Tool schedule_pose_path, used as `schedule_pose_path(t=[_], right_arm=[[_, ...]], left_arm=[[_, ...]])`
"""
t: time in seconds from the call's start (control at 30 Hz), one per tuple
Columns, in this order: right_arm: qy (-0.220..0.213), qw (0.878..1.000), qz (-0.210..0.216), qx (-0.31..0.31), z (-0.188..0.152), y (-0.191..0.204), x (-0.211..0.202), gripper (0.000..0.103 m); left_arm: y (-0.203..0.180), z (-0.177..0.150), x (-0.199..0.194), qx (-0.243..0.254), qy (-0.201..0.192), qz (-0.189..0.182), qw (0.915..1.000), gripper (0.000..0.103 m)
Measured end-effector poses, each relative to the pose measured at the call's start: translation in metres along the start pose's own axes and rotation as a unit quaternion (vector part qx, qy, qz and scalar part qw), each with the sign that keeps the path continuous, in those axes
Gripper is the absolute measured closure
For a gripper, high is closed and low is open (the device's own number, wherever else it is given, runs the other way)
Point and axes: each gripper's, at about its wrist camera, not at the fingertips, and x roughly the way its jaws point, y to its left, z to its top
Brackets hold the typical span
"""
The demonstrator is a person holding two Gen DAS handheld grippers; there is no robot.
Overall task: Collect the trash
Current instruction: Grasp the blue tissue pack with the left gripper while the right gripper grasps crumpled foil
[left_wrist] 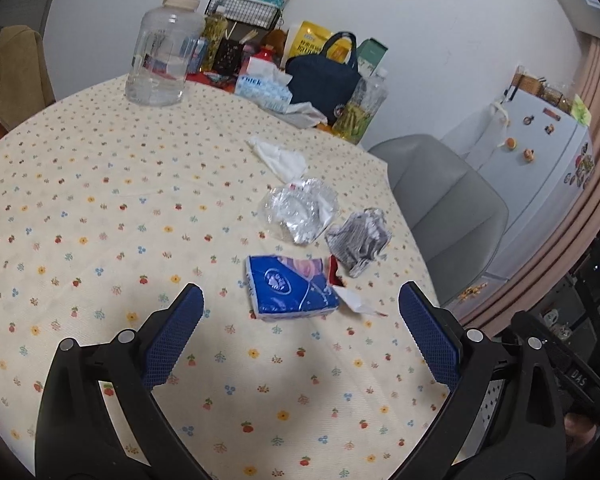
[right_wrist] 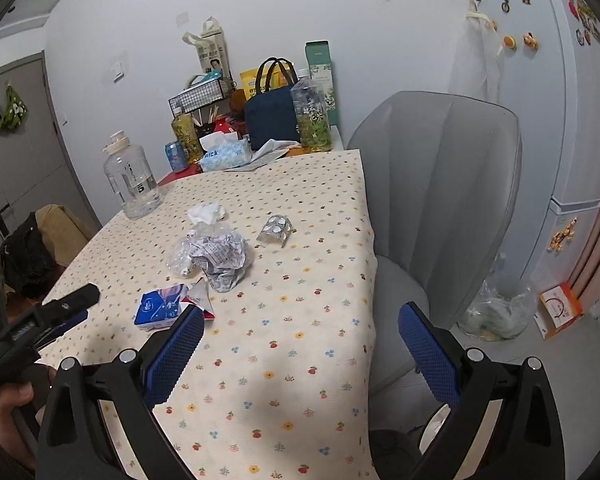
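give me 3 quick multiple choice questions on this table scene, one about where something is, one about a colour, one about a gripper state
1. Where does the blue tissue pack lie?
A. on the grey chair
B. on the tablecloth, nearest the left hand-held gripper
C. inside the navy bag

2. What colour is the chair beside the table?
A. grey
B. red
C. green

3. How does the left hand-held gripper stand?
A. shut on the tissue pack
B. shut on the water jug
C. open, holding nothing

Answers:
1. B, it lies on the floral tablecloth just ahead of the open fingers.
2. A, its back and seat are plain grey.
3. C, its blue pads are wide apart with only cloth between them.
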Motion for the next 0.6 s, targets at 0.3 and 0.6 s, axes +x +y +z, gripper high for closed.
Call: schedule_pose_path(t=[0.3, 0.6], right_arm=[[0.019, 0.999, 0.008, 0.025, -0.014, -0.013, 0.006, 0.008], [0.023, 0.999, 0.016, 0.026, -0.015, -0.014, 0.010, 0.008]], left_arm=[[-0.004, -0.002, 0.037, 0.026, 0.042, 0.034, 0.9982, 0.016], [-0.010, -0.004, 0.066, 0.042, 0.083, 0.065, 0.9935, 0.029]])
